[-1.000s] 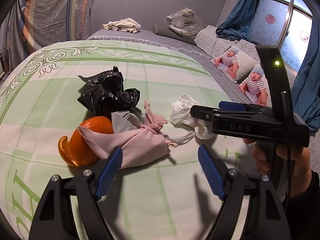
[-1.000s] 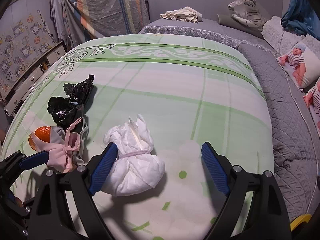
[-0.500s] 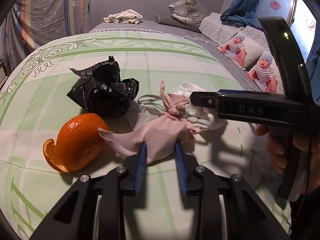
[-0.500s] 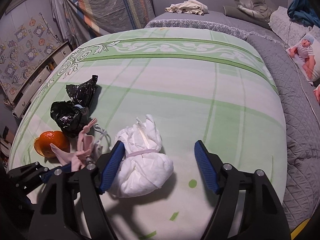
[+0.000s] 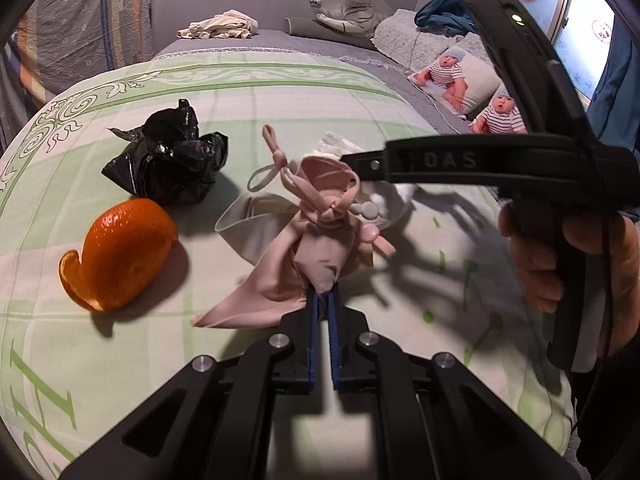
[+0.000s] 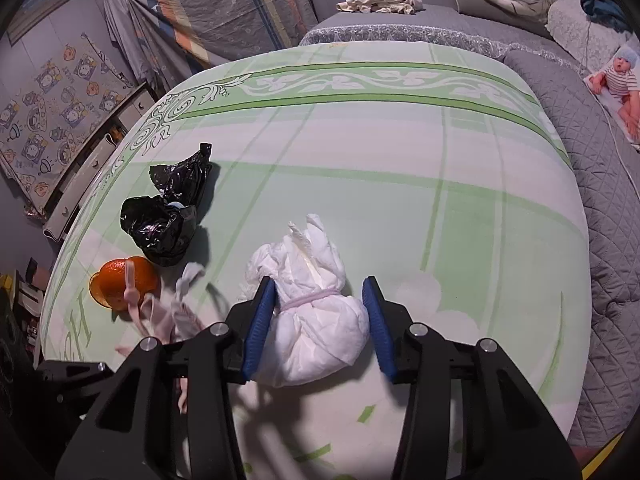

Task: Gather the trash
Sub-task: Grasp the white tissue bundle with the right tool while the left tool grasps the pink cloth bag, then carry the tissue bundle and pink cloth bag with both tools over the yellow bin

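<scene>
My left gripper is shut on the near corner of a pink cloth bundle and holds it just above the green bedspread; the bundle also shows in the right wrist view. My right gripper is open, its blue pads on either side of a tied white diaper bundle lying on the bedspread, with small gaps. An orange with loose peel and a crumpled black plastic bag lie left of the pink bundle.
The bedspread covers a bed with a grey quilt on the right. A tiger plush, a beige cloth and baby-print pillows lie at the far end. A drawer unit stands left of the bed.
My left gripper closed on the pink bundle and lifted it slightly. My right gripper moved forward around the white diaper bundle and its jaws narrowed.
</scene>
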{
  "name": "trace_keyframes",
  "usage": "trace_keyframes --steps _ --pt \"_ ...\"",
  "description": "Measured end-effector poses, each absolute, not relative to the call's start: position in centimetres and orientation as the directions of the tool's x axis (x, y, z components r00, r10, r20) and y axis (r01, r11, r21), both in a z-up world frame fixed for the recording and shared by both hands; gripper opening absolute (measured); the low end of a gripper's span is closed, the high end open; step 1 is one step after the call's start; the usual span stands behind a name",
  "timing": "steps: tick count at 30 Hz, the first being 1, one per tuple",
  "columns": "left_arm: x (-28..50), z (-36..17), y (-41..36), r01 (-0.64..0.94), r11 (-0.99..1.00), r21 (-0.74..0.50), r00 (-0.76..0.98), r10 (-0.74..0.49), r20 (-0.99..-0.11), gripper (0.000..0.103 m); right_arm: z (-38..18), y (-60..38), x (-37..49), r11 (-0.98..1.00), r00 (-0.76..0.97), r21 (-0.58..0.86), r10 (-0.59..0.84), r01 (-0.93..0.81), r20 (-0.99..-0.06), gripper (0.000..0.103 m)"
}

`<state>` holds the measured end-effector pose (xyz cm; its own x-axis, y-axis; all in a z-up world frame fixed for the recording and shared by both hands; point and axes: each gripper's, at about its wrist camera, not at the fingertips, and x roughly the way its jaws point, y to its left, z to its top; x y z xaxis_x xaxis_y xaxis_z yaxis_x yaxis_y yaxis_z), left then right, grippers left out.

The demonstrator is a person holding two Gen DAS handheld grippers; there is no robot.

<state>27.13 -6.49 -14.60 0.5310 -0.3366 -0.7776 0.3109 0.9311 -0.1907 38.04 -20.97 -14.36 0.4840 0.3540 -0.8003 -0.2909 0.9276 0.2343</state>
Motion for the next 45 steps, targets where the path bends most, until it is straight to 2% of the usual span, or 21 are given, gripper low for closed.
trace_keyframes --steps 9,19,34,45 --pt "25.6 -13.7 -5.4 0.282 0.928 -0.242 0.538 -0.362 -0.761 0.003 -13.8 -21.3 37.2 0.934 0.504 0.251 0.35 -0.256 -0.789 0.031" --pt "22.3 -10.9 -3.1 0.247 0.925 -0.29 0.625 -0.381 -0.681 0.003 -10.1 -24.1 33.5 0.942 0.59 0.258 0.335 -0.213 -0.735 0.031" --pt "16.9 -5.8 3.2 0.045 0.96 -0.278 0.842 -0.186 -0.507 0.003 -6.2 -25.6 25.5 0.896 0.622 0.36 0.44 -0.26 -0.648 0.031" --pt "15.4 -3.6 -0.3 0.156 0.942 -0.298 0.837 -0.286 -0.466 0.003 -3.8 -30.5 20.4 0.88 0.686 0.416 0.449 -0.229 -0.572 0.031"
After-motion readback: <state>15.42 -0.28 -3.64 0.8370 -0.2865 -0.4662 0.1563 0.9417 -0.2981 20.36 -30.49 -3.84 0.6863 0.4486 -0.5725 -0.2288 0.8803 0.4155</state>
